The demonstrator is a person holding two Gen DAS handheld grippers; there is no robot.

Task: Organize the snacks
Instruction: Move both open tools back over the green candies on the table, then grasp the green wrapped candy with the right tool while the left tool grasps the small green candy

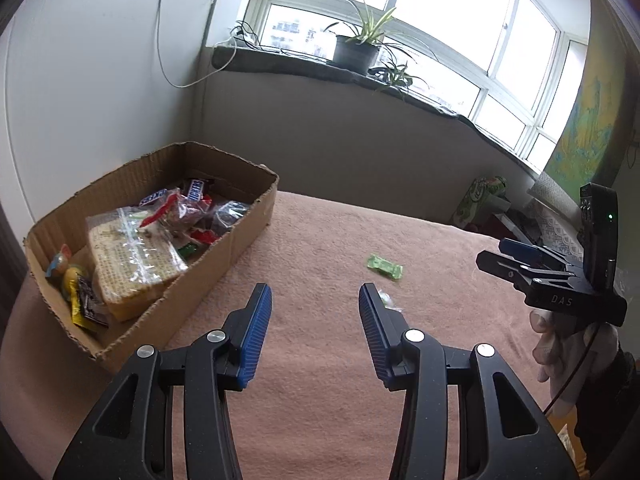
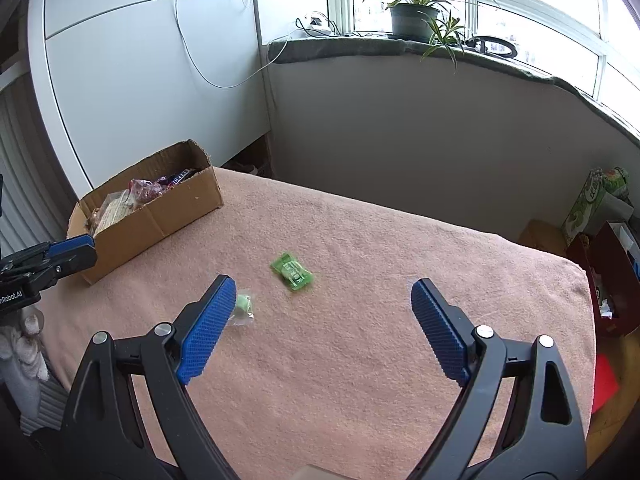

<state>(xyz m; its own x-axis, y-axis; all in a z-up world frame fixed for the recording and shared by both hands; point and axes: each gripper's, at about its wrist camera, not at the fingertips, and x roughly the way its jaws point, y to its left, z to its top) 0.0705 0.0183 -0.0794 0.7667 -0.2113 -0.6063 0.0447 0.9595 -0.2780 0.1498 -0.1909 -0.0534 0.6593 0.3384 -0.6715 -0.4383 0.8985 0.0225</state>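
Note:
A cardboard box (image 1: pixel 224 256) (image 2: pixel 160 216) holding several wrapped snacks stands at the left of a pink-covered table (image 1: pixel 320 360) (image 2: pixel 360 340). A green candy packet (image 1: pixel 385 267) (image 2: pixel 292 273) lies loose on the cloth. A smaller pale green wrapped sweet (image 2: pixel 244 306) (image 1: pixel 386 300) lies near it, half hidden behind a finger in both views. My left gripper (image 1: pixel 316 296) hovers open and empty, just right of the box. My right gripper (image 2: pixel 324 288) hovers wide open and empty, with the packet just beyond its fingertips. Each gripper shows in the other's view (image 1: pixel 520 260) (image 2: pixel 68 250).
A gloved hand (image 1: pixel 560 356) holds the right gripper. A windowsill with a potted plant (image 2: pixel 416 16) runs behind the table. Boxes and a green carton (image 2: pixel 592 204) crowd the floor past the table's right edge. A white cabinet (image 2: pixel 140 68) stands behind the box.

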